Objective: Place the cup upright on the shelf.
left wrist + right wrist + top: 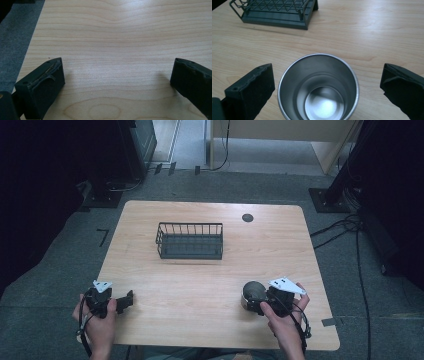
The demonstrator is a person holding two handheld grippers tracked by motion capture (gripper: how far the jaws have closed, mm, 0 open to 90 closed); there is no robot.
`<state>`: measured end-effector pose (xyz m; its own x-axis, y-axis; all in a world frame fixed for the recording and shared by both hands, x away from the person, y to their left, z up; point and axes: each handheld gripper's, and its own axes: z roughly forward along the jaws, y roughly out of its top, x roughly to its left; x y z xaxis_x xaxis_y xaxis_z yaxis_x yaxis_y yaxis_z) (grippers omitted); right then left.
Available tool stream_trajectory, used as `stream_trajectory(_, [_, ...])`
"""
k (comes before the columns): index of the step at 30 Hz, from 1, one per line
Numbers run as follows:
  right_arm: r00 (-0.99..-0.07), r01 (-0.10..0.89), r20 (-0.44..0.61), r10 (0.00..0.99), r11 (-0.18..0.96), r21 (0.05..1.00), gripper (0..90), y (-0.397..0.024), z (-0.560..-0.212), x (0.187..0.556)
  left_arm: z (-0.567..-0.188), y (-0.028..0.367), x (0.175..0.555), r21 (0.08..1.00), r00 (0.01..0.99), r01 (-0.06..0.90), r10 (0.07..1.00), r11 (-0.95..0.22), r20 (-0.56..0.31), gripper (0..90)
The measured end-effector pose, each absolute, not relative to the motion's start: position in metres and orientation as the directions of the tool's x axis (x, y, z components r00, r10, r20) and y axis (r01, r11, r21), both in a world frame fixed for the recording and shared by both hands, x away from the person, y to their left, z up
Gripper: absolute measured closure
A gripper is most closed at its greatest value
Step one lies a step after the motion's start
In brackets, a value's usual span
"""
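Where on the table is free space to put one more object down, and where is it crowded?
The widest bare patch lies between the wire basket and the near edge, bordered by the left gripper and the steel cup. The strips left and right of the basket are also bare. It is crowded at the near right, where the right gripper stands open around the cup.

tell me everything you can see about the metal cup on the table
The metal cup is a plain round tumbler that looks like brushed stainless steel, with a thin bright rim and no handle in sight. It stands upright and open-topped on the wooden table, near the person's right side, and it looks empty. The right gripper is open around it, one of its fingers on each side, gaps showing. The wire basket sits apart, farther back.
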<state>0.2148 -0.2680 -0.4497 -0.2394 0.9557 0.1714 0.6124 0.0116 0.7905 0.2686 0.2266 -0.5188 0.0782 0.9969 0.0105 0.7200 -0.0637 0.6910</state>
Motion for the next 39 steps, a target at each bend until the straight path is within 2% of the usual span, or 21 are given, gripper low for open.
stream_trajectory(10, [-0.252,0.640,0.166,0.953,0.036,0.767,0.0,-0.256,-0.468,0.218,-0.519,0.227,0.269,0.691,0.078,0.720,0.997,-0.064,0.010,0.0])
stream_trajectory(20, [-0.224,0.699,0.136,0.965,0.062,0.713,0.4,-0.247,-0.492,0.227,-0.519,0.226,0.269,0.691,0.077,0.720,0.997,-0.062,0.009,0.0])
stream_trajectory(23, [-0.201,0.699,0.130,0.971,0.049,0.714,4.7,-0.248,-0.493,0.227,-0.519,0.227,0.269,0.691,0.078,0.720,0.997,-0.063,0.010,0.0])
stream_trajectory(25, [-0.206,0.689,0.120,0.971,0.056,0.723,13.5,-0.250,-0.493,0.225,-0.519,0.227,0.269,0.691,0.078,0.720,0.997,-0.064,0.010,0.0])
stream_trajectory(27, [-0.200,0.685,0.119,0.972,0.052,0.727,16.3,-0.250,-0.492,0.223,-0.519,0.227,0.269,0.691,0.078,0.720,0.997,-0.064,0.010,0.0])
stream_trajectory(33, [-0.180,0.681,0.132,0.975,0.027,0.732,16.9,-0.255,-0.491,0.224,-0.519,0.227,0.269,0.691,0.078,0.720,0.997,-0.064,0.010,0.0])
stream_trajectory(39, [-0.198,0.669,0.142,0.970,0.027,0.743,17.0,-0.256,-0.481,0.226,-0.519,0.226,0.269,0.691,0.077,0.720,0.997,-0.062,0.009,0.0])
